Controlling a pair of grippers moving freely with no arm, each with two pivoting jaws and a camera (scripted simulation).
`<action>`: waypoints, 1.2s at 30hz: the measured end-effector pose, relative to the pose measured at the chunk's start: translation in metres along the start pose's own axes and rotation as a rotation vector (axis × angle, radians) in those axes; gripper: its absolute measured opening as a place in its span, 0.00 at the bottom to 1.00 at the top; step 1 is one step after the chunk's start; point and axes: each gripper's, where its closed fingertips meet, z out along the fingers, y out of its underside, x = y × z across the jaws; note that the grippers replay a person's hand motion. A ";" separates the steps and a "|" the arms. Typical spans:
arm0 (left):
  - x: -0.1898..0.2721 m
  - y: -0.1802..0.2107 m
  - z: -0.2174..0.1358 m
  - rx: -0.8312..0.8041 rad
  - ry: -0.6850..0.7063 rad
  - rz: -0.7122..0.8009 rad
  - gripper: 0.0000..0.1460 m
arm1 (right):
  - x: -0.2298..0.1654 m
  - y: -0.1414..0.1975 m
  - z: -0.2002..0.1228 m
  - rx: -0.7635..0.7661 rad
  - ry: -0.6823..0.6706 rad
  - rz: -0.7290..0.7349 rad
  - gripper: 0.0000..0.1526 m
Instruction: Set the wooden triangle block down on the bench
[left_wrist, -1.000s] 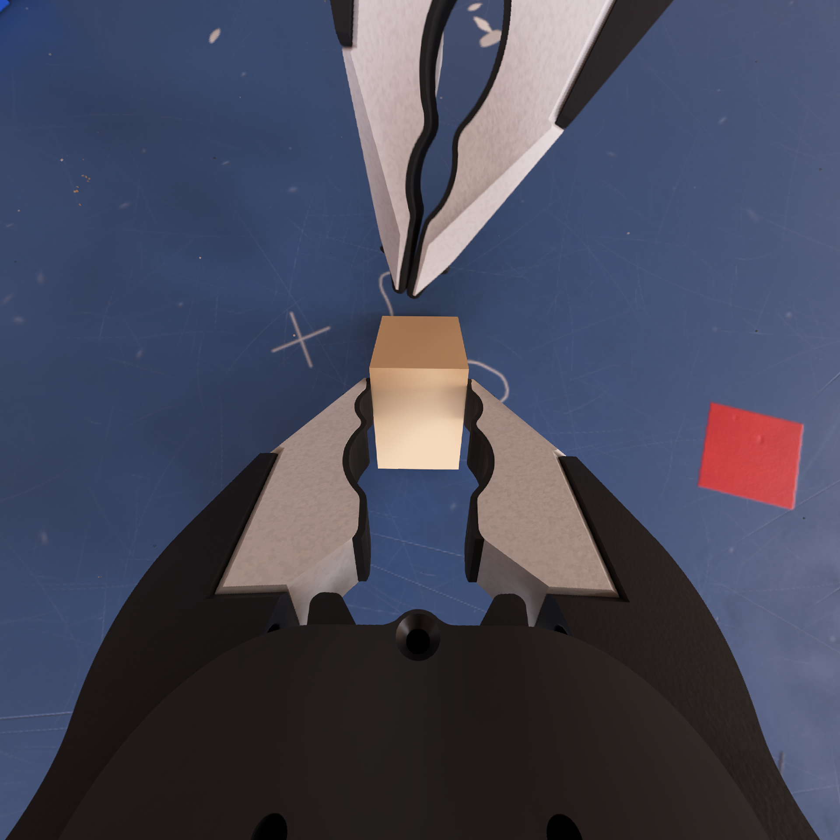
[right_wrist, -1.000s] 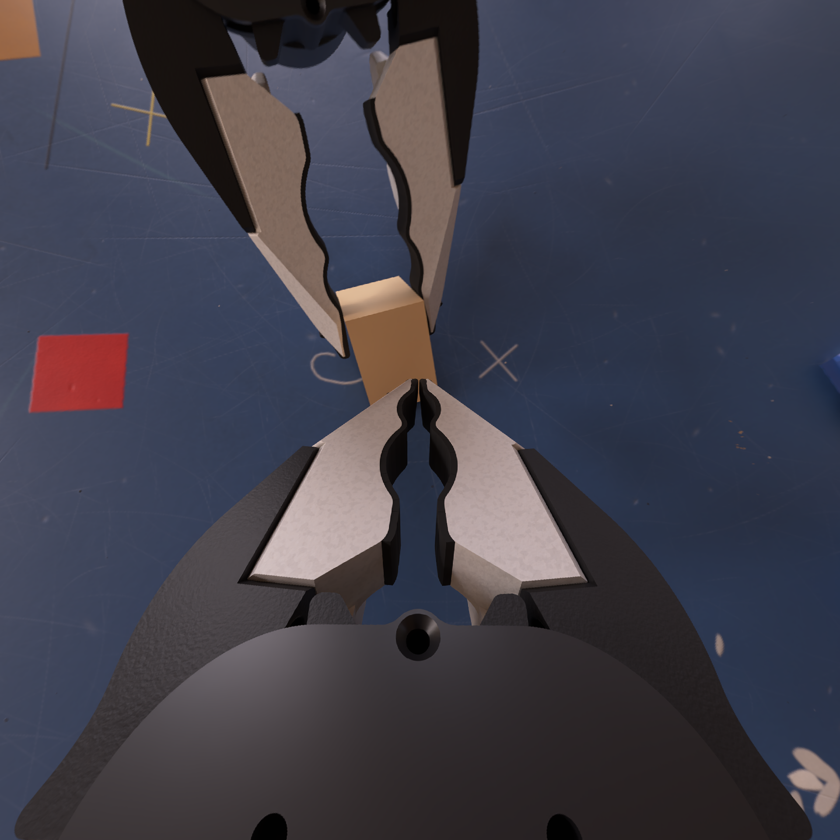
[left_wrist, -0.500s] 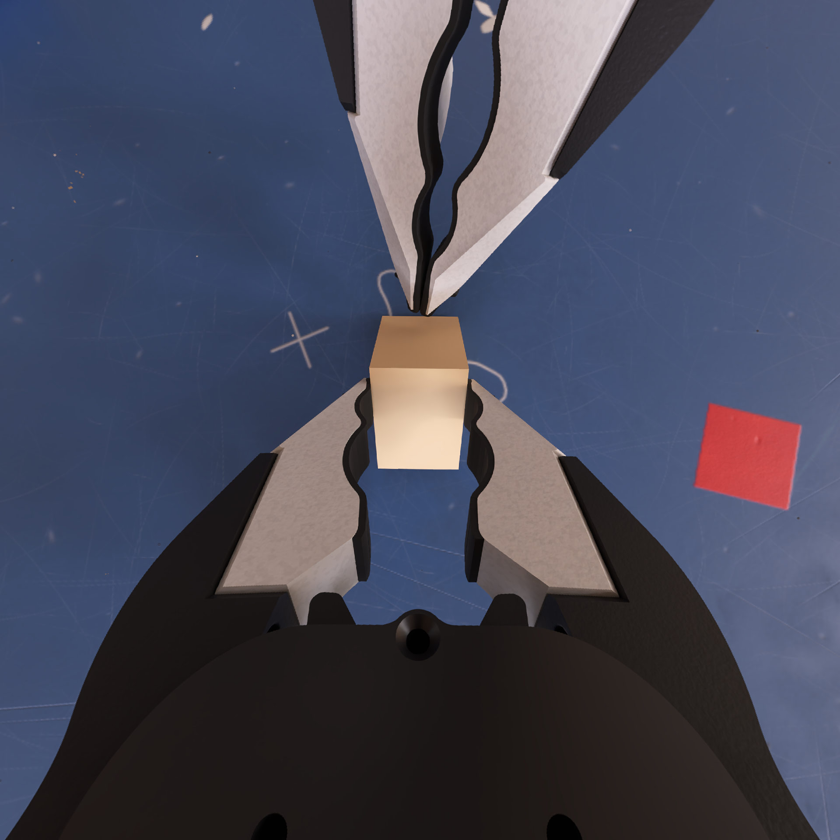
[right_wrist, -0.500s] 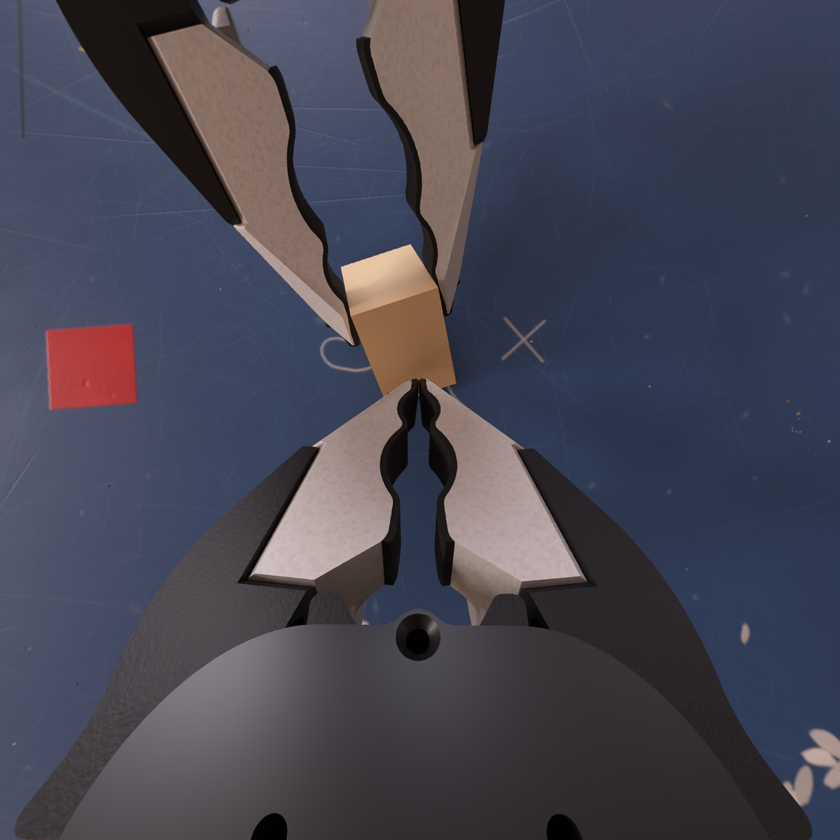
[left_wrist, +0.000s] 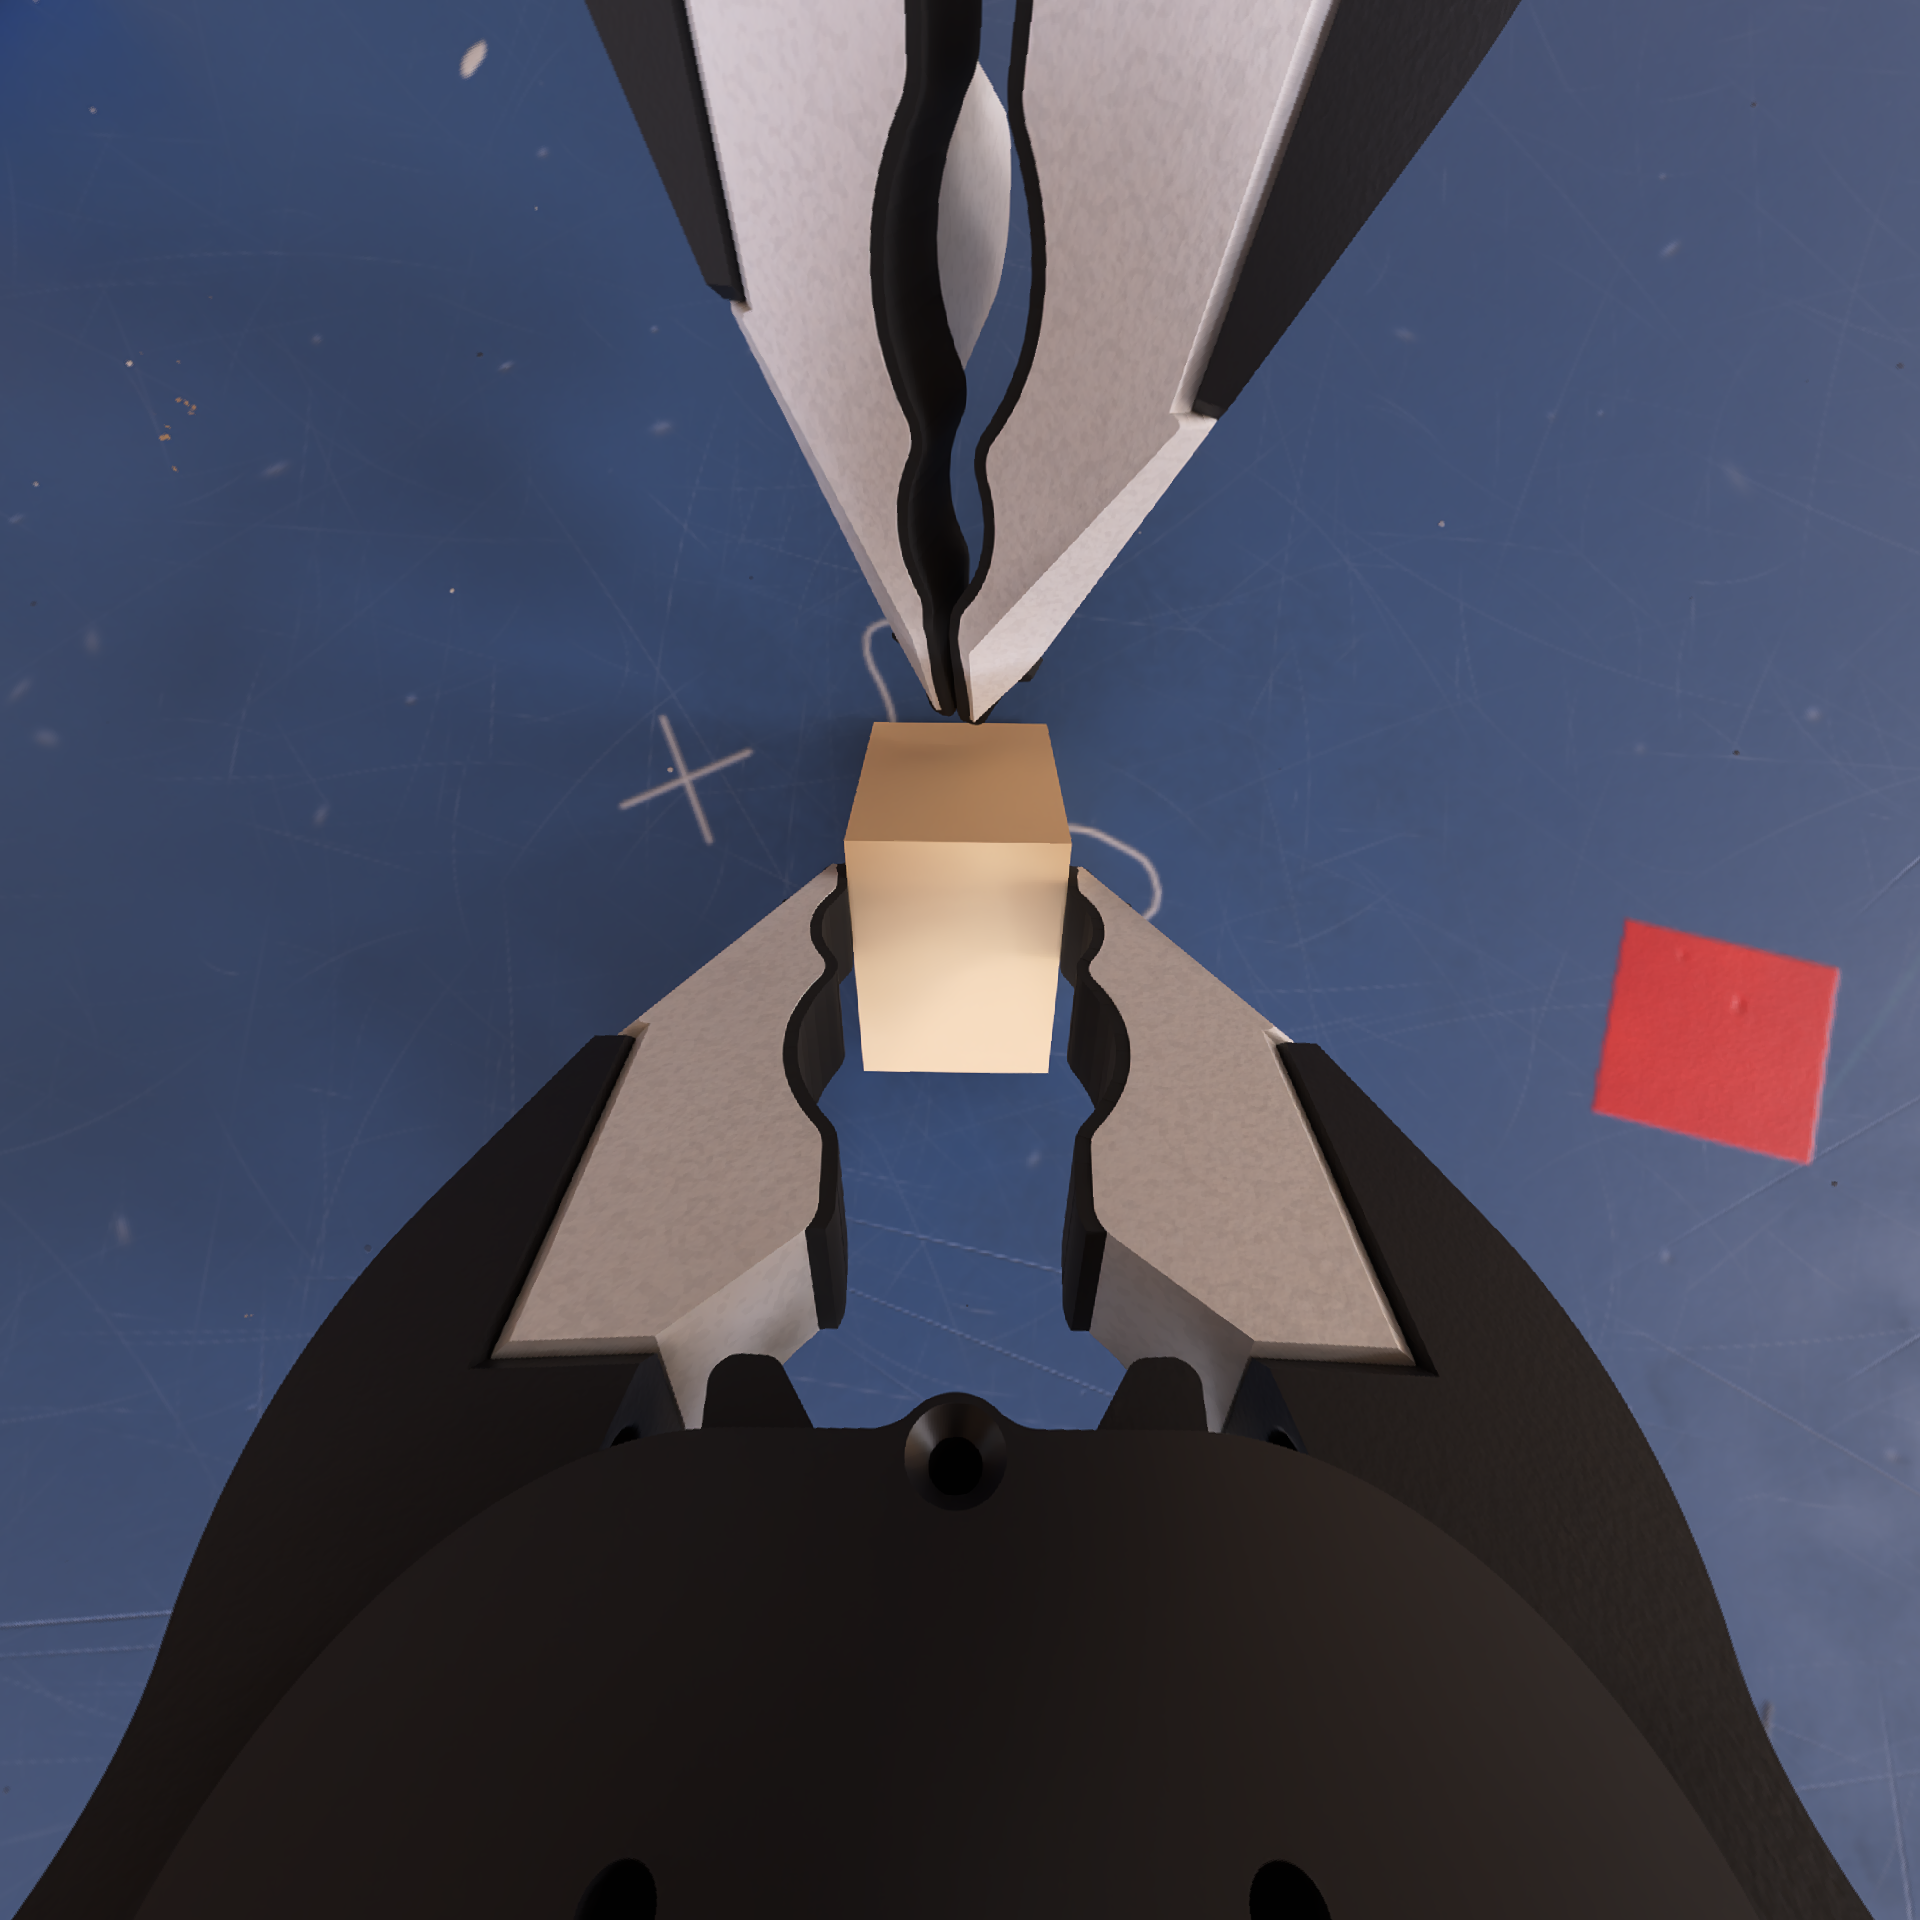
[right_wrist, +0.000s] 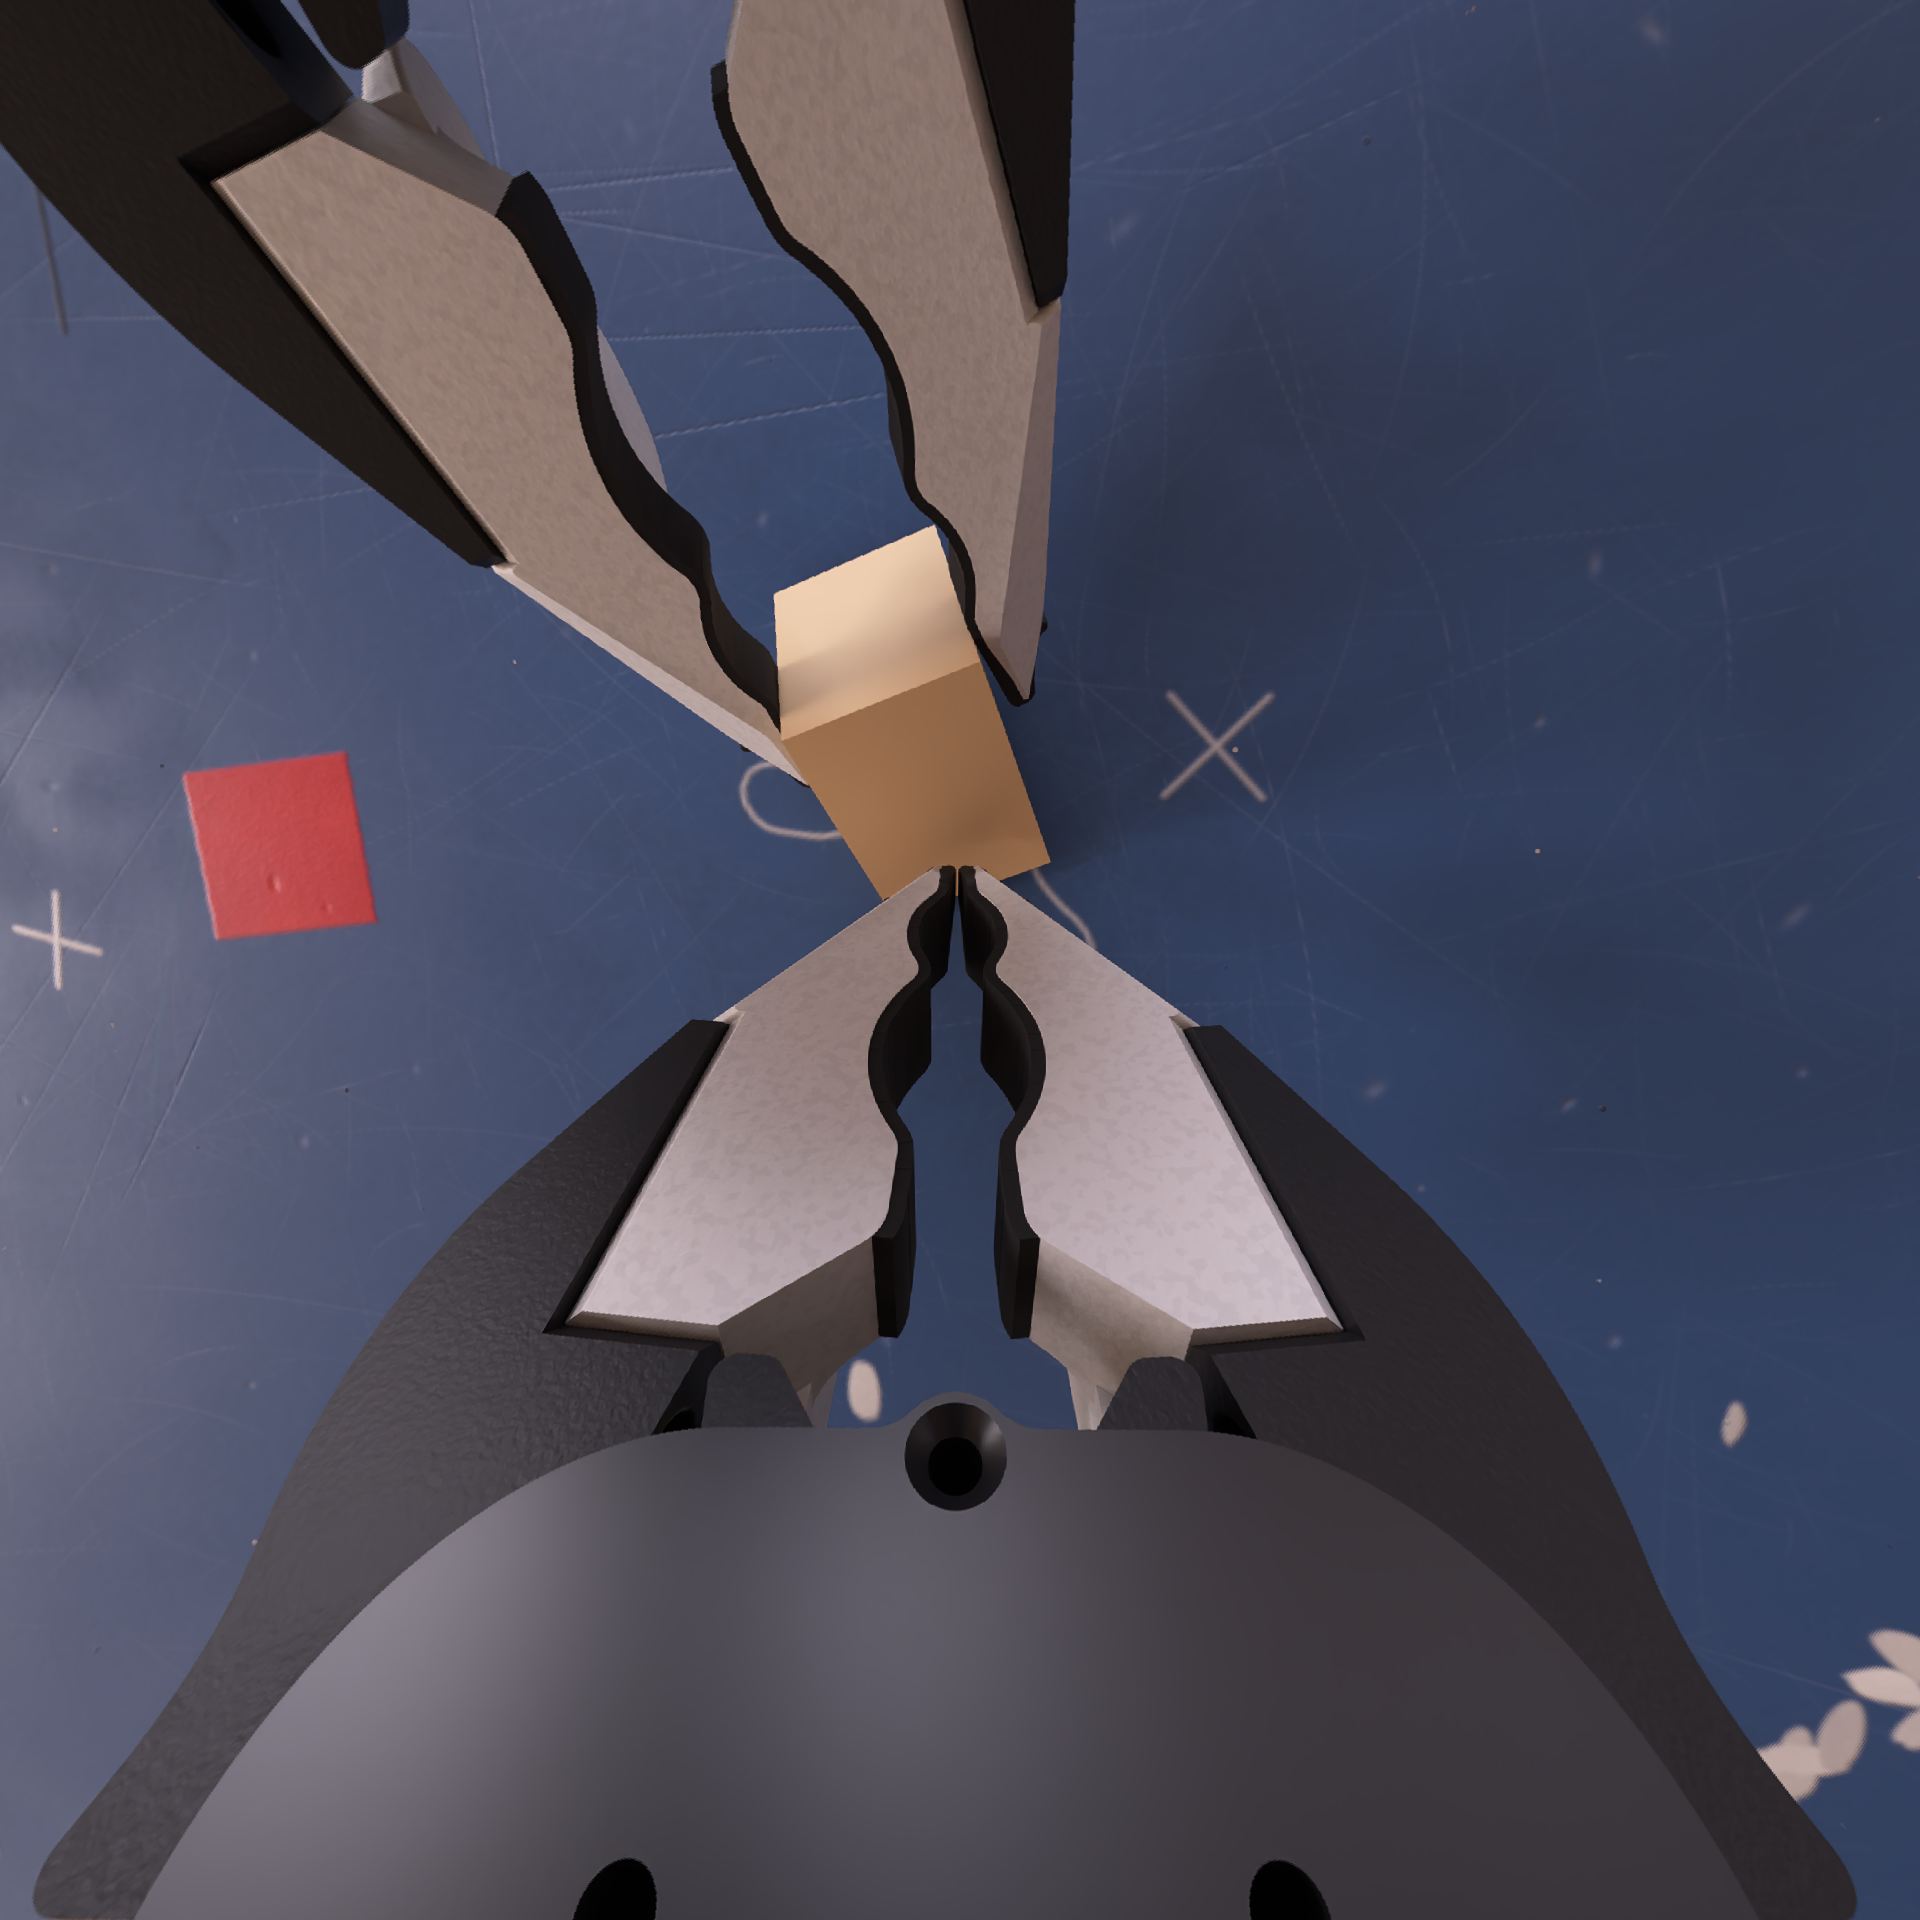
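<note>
The wooden block (left_wrist: 956, 935), light tan, sits pinched between the fingers of my left gripper (left_wrist: 956, 878), which is shut on it just above the blue bench (left_wrist: 312, 935). I cannot tell whether its base touches the bench. My right gripper (left_wrist: 956, 712) comes from the opposite side, shut and empty, with its tips against the block's far top edge. In the right wrist view the right gripper (right_wrist: 956, 873) meets the lower end of the block (right_wrist: 904, 790), and the left gripper (right_wrist: 899, 707) grips it from above.
A flat red square (left_wrist: 1714, 1039) lies on the bench to the right of the block; it also shows in the right wrist view (right_wrist: 275, 842). Chalk crosses (left_wrist: 686, 779) (right_wrist: 1216, 746) and a white curly line mark the scratched surface. White petal marks (right_wrist: 1870, 1725) lie nearby.
The right gripper has moved in toward the block, and its shut tips now touch the block's far edge. The left gripper and block have stayed in place.
</note>
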 end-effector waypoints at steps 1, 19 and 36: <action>0.000 0.000 0.000 -0.003 -0.001 0.001 0.27 | 0.000 0.000 0.000 -0.015 0.000 -0.003 0.00; -0.001 0.001 0.000 0.012 -0.019 -0.001 0.27 | 0.001 -0.003 -0.003 0.057 0.114 -0.054 0.01; -0.015 0.045 -0.035 -0.053 -0.112 -0.150 0.27 | 0.027 -0.032 -0.068 0.647 0.256 -0.008 0.09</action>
